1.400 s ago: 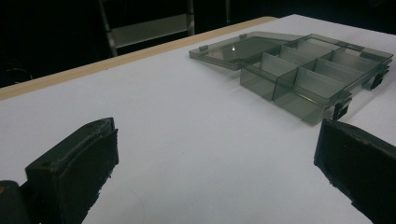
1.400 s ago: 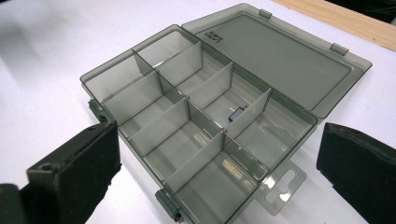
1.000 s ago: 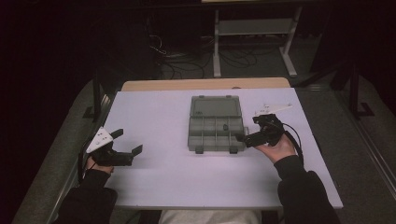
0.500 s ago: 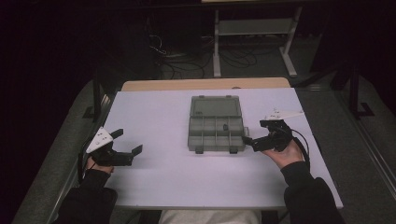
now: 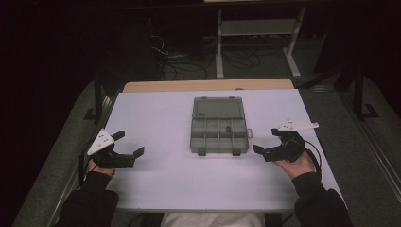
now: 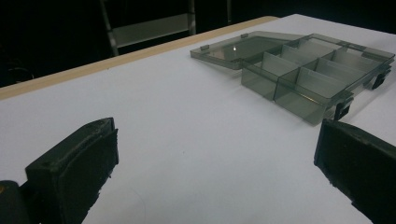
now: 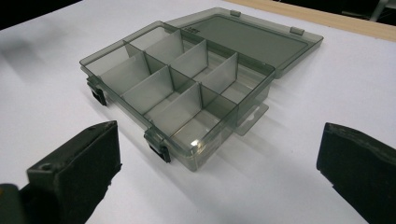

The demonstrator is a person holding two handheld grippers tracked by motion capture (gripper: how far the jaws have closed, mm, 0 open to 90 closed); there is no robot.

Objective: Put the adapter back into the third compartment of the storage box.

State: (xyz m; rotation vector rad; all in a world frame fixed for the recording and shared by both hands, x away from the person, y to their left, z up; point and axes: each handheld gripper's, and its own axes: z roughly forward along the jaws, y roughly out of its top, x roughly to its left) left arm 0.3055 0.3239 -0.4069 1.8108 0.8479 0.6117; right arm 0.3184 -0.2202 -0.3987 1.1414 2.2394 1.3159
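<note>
A clear grey compartment box [image 5: 219,137] lies open at the middle of the white table [image 5: 161,113], its lid [image 5: 218,108] flat on the far side. One right-hand compartment holds a small dark speck [image 5: 228,128]. My left gripper [image 5: 128,143] rests open on the table, well left of the box, nothing between its jaws. The right gripper [image 5: 267,140] stands open just right of the box's front corner, apart from it. From the left gripper view the box [image 6: 308,70] sits ahead to the right. In the right gripper view the box [image 7: 187,88] lies close ahead, dividers and front latches [image 7: 159,149] showing.
A wooden strip [image 5: 208,85] runs along the table's far edge. Beyond it, on the dark floor, stand a metal shelf frame [image 5: 255,28] and loose cables [image 5: 184,56]. Bare white table lies in front of the box and to both sides.
My right gripper has drawn back from the box's right front corner, moving right and toward the person. The left gripper and the box have not moved.
</note>
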